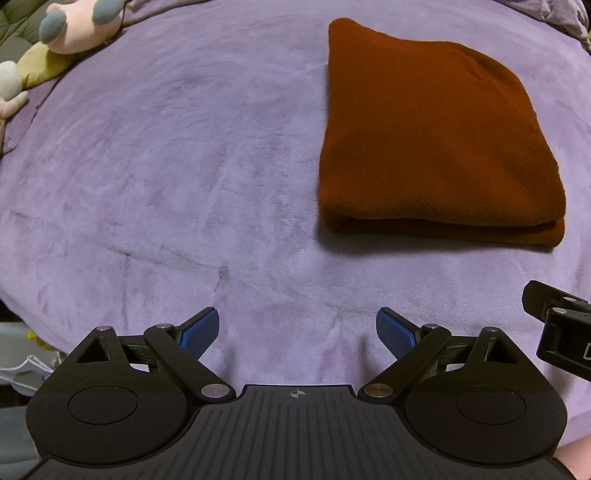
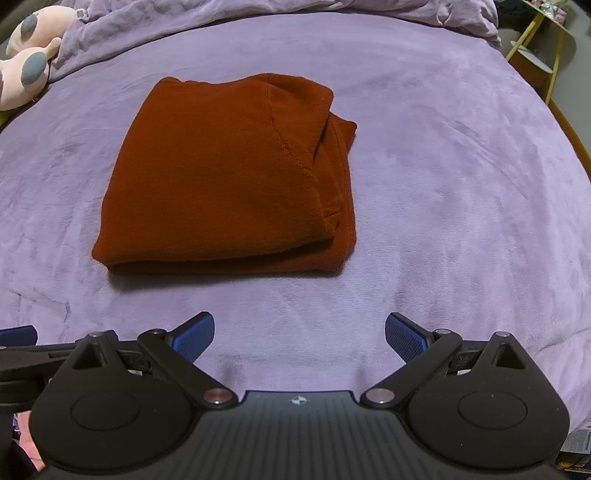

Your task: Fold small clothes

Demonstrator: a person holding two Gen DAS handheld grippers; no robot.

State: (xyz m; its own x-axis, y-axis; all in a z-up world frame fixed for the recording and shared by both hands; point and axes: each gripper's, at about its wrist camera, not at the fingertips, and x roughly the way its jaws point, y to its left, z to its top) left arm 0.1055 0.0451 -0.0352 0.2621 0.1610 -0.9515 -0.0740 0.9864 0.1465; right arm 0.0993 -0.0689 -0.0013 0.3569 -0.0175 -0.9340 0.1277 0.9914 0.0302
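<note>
A rust-brown knit garment (image 1: pixel 436 140) lies folded into a thick rectangle on the purple bedspread (image 1: pixel 166 177). In the left wrist view it lies ahead and to the right. In the right wrist view the garment (image 2: pixel 229 177) lies straight ahead, slightly left. My left gripper (image 1: pixel 297 332) is open and empty, hovering over bare bedspread short of the garment. My right gripper (image 2: pixel 299 334) is open and empty, a little short of the garment's near folded edge. Part of the right gripper's body (image 1: pixel 561 325) shows at the right edge of the left wrist view.
Pink and grey plush toys (image 1: pixel 74 26) lie at the bed's far left, also in the right wrist view (image 2: pixel 26 55). A bunched purple blanket (image 2: pixel 258 14) runs along the far edge. A yellow-framed shelf (image 2: pixel 543 48) stands beyond the bed's right side.
</note>
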